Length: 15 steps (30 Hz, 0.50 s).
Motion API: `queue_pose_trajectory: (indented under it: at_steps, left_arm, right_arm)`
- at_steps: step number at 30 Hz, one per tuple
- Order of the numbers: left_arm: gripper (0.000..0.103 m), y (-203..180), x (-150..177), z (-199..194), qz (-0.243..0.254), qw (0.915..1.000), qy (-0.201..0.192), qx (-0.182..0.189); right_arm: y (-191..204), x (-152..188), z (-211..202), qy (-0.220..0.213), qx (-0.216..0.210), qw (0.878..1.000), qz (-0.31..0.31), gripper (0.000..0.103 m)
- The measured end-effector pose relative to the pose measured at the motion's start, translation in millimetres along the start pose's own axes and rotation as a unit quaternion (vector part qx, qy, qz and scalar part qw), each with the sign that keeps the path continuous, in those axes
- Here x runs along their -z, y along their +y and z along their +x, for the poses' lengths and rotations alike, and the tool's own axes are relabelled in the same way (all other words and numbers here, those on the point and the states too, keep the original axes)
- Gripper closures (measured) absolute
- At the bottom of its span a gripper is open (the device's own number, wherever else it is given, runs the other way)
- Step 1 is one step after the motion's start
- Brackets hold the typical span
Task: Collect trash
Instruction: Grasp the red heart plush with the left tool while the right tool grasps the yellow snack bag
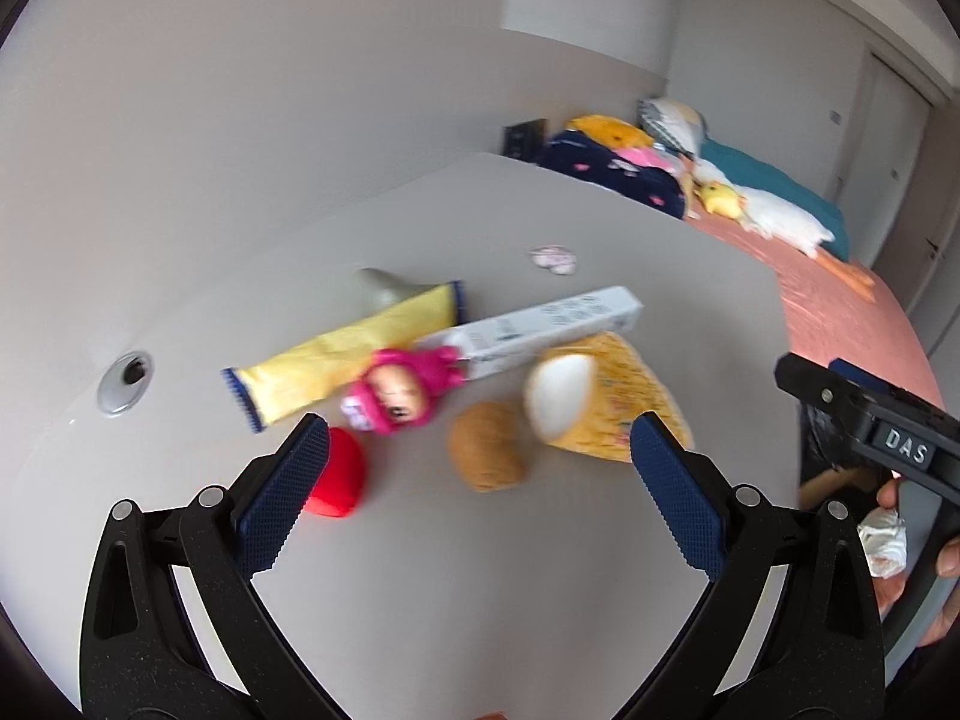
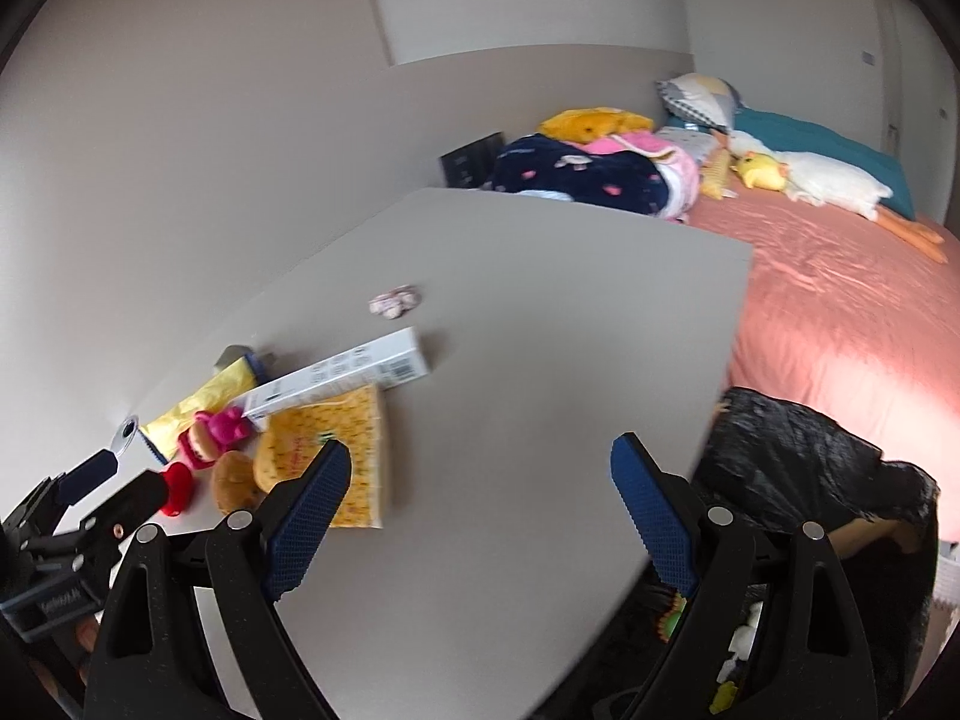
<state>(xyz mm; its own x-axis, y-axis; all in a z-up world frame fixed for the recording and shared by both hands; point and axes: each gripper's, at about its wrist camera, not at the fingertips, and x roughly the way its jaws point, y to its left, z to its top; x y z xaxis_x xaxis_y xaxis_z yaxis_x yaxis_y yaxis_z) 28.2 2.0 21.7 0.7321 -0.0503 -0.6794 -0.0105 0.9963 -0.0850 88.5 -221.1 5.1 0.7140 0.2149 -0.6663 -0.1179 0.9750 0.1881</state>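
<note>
A grey desk (image 1: 480, 570) holds a cluster of items. In the left wrist view I see a yellow wrapper with blue ends (image 1: 348, 354), a long white box (image 1: 552, 324), a pink doll (image 1: 399, 390), a red object (image 1: 336, 474), a brown round plush (image 1: 489, 453), a yellow patterned bag (image 1: 624, 396) and a small crumpled pink-white wrapper (image 1: 555, 258). My left gripper (image 1: 480, 444) is open and empty, just short of the cluster. My right gripper (image 2: 480, 468) is open and empty over bare desk (image 2: 510, 390), right of the yellow bag (image 2: 342, 456). A bin lined with a black bag (image 2: 810, 468) stands off the desk's right edge.
A bed with a pink sheet (image 2: 840, 312) lies beyond the desk, with plush toys and pillows (image 2: 600, 168) at its head. A metal cable grommet (image 1: 126, 384) sits in the desk at left. The wall runs along the desk's far left side.
</note>
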Motion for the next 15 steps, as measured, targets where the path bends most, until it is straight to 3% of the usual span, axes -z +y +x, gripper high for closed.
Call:
queue_pose_trajectory:
  at_steps: [6, 12, 13, 15]
  left_arm:
    - [0.006, 35, 5, 9, -0.024, 0.9994, 0.012, -0.023]
    - [0.006, 67, 13, 29, -0.071, 0.9956, 0.05, -0.036]
    - [0.008, 71, 15, 34, -0.081, 0.9944, 0.058, -0.036]
    - [0.023, 76, 18, 40, -0.091, 0.9929, 0.068, -0.035]
  right_arm:
    - [32, 1, 17, 0.014, -0.026, 0.999, -0.026, 0.015]
    - [57, 2, 32, 0.027, -0.044, 0.998, -0.044, 0.015]
    - [61, 2, 36, 0.03, -0.047, 0.997, -0.047, 0.015]
    - [70, 3, 43, 0.036, -0.052, 0.996, -0.055, 0.015]
